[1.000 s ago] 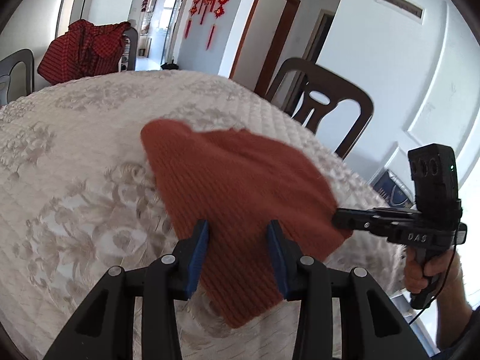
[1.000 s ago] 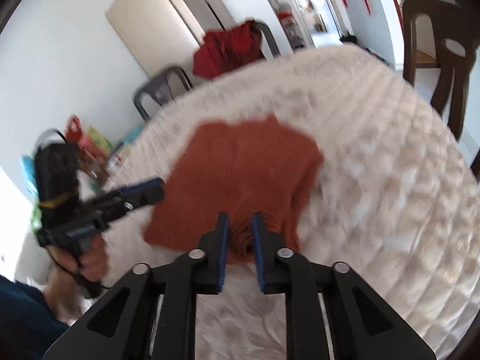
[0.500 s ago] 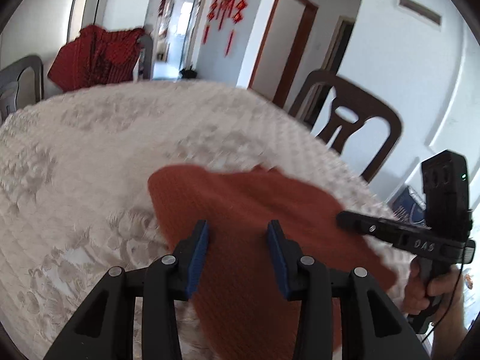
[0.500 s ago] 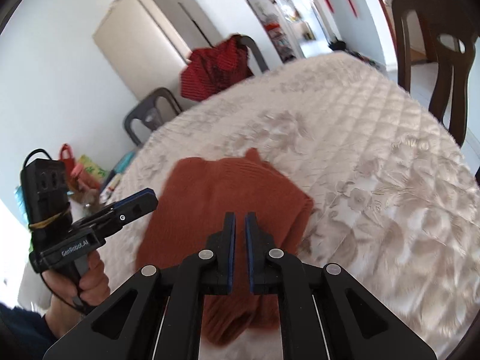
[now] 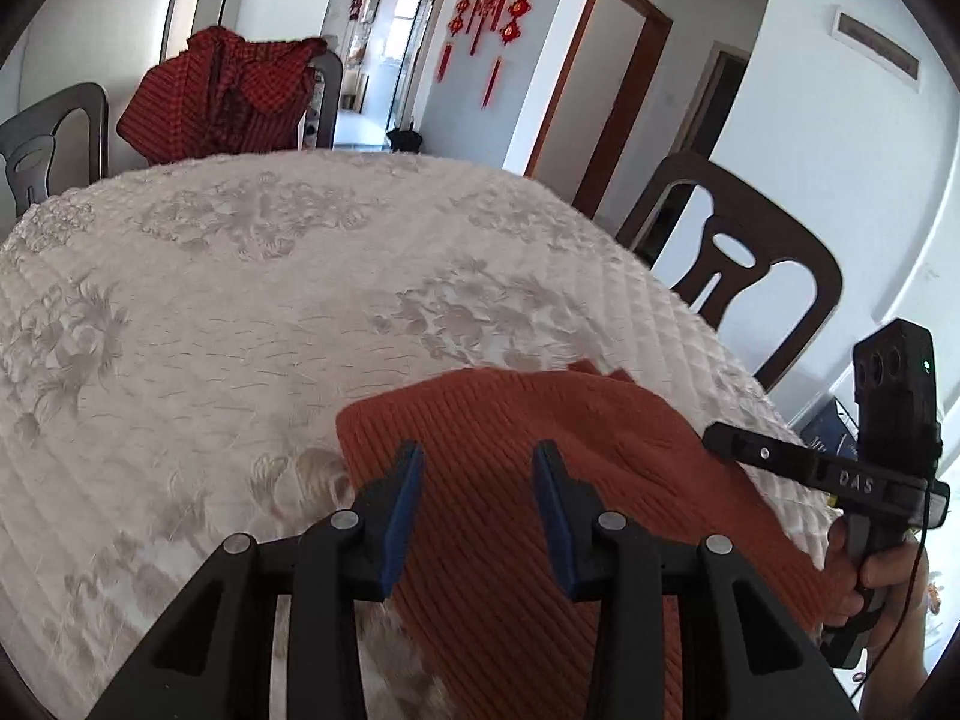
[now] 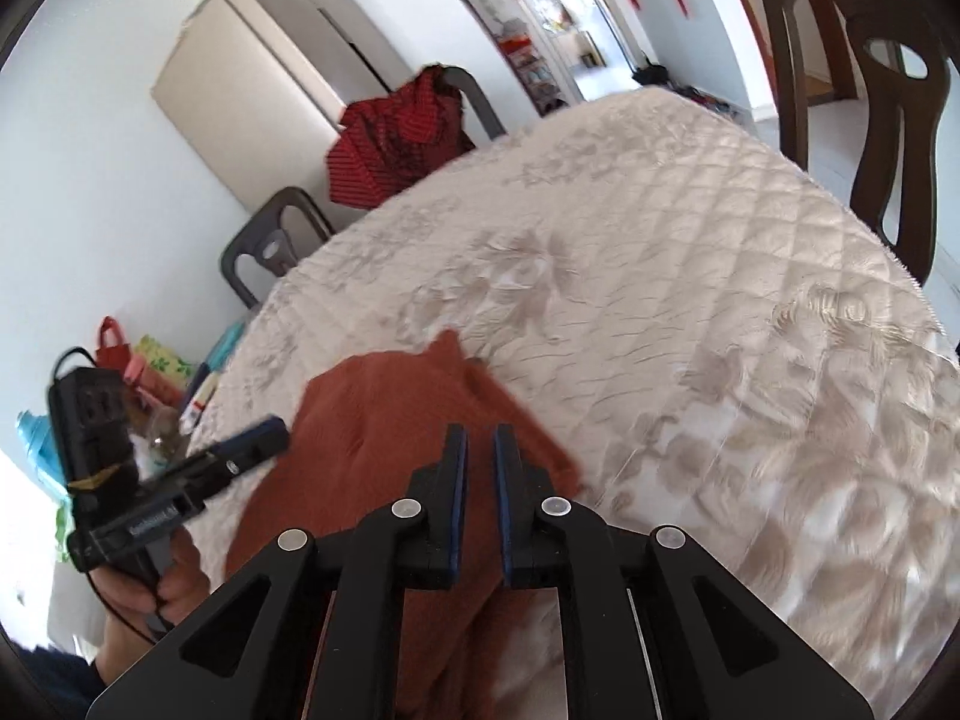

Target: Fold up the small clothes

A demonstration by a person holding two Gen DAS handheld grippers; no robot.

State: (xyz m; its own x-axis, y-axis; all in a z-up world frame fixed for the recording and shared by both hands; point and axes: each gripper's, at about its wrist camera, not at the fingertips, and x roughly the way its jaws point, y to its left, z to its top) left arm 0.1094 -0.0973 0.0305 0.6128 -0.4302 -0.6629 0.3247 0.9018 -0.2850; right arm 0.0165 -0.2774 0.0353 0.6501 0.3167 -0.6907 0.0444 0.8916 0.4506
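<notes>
A rust-orange knitted garment [image 5: 540, 480] is seen lying at the near edge of the table [image 5: 240, 300]. The left gripper [image 5: 477, 465] is held spread above it, empty. The right gripper [image 6: 478, 450], narrowly parted, has just been opening; nothing is pinched.
</notes>
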